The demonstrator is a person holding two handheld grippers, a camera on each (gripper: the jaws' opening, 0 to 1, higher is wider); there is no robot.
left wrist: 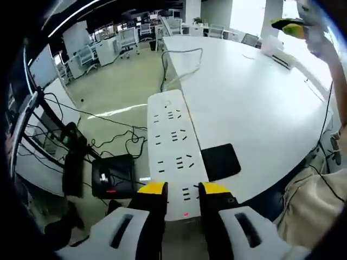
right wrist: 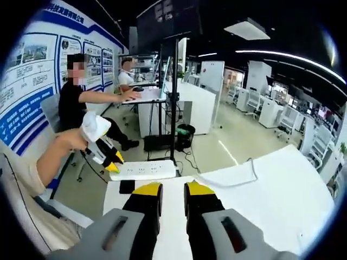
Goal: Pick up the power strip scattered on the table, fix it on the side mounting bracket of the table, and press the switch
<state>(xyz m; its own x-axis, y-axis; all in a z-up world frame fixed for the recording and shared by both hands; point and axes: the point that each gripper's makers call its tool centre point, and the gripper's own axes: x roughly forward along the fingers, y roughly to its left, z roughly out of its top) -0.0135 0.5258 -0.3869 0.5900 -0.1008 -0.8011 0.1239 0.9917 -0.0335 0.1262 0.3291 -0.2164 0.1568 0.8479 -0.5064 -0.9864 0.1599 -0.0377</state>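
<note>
One power strip (left wrist: 173,149) is the thing of the task, and it is already off the flat top of the white table (left wrist: 260,103): it hangs along the table's edge, held at its near end by the left gripper (left wrist: 182,189). The yellow-tipped jaws stand on both sides of that end and pinch it — a small red light glows on the strip just between them. The strip's white cable (left wrist: 173,59) runs away from its far end, along the table edge.

Just beside the strip, on the table top, lies a black flat pad (left wrist: 219,161); whether this belongs to the side bracket I cannot tell. The bracket itself I cannot make out for sure.

In the right gripper view the same strip (right wrist: 143,169) shows at the far edge of the table, with the left gripper (right wrist: 112,161) at its end. The right gripper (right wrist: 172,190) is well apart from the strip, above the table, its jaws nearly together with only a narrow gap and nothing between them.

So the picking up seems done, and the fixing is in hand. Still left, as I judge — to seat the strip firmly and press the switch.
</note>
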